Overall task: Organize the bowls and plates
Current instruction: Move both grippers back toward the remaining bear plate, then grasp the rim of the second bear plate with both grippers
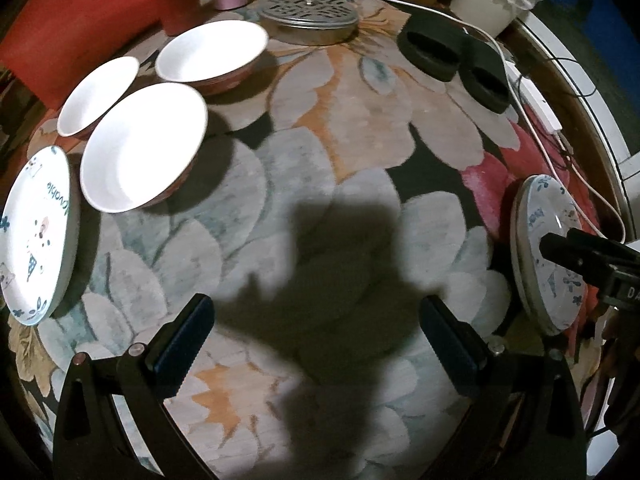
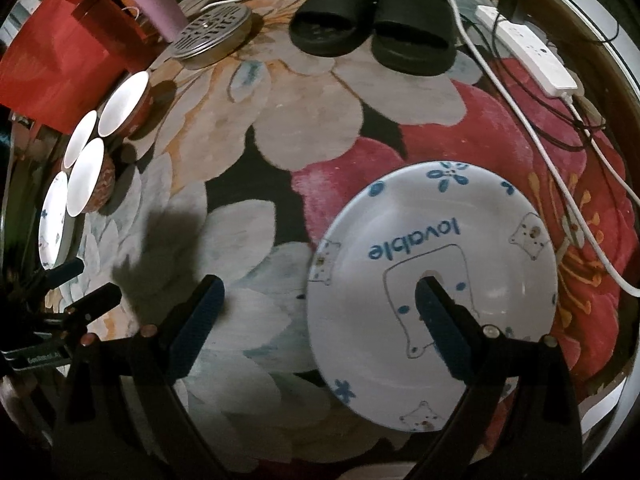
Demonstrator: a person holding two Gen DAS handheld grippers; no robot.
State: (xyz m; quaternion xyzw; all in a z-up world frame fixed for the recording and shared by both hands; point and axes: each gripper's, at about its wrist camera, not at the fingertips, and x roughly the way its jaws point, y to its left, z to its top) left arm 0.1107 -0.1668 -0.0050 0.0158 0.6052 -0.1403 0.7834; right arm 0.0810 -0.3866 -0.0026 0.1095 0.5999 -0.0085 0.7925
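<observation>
Under the right gripper (image 2: 316, 320): a stack of plates (image 2: 432, 248) printed "lovable", on the red bloom of a flowered rug (image 2: 280, 128); fingers (image 2: 440, 328) spread wide, one above the plate's middle, the other off its rim, gripping nothing. Far across the rug: one more plate (image 1: 36, 236), alone, just beside three bowls (image 1: 140, 148), all separate, none nested. Left gripper (image 1: 316, 344) hovering over bare rug between the two groups, fingers wide, empty. Beyond, black slippers (image 2: 372, 32), a metal lid (image 1: 308, 12), a white power strip (image 2: 528, 56) and cable. Judged progress: plates partly gathered; lone plate and all bowl stacking left.
</observation>
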